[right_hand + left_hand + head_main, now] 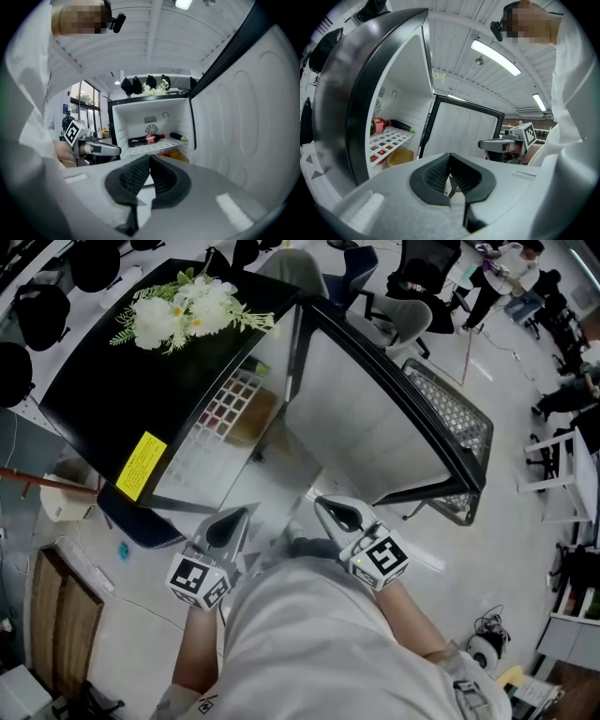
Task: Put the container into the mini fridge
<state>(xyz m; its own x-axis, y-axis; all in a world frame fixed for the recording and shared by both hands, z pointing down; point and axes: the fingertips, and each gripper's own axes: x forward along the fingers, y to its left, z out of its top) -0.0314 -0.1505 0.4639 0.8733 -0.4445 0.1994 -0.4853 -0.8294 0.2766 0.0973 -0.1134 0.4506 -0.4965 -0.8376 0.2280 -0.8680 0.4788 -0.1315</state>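
My left gripper (pixel 450 158) and right gripper (pixel 149 158) are closed, empty; the container (pixel 400 158) sits mouth-up near twelve o'clock inside the mini fridge (pixel 405 93).

- A loose white short-sleeved top (pixel 309 643), with a small dark printed mark on the sleeve (pixel 202 703).
- The left hand-held gripper (pixel 242 513) has a pale grey shell tapering to a point, with black ribbed pads (pixel 433 176).
- The right hand-held gripper (pixel 322 503) has the same grey shell and black pads.
- Each carries a white cube (pixel 199 582) with black square markers.
- A small black camera (pixel 119 21) is worn on the head.
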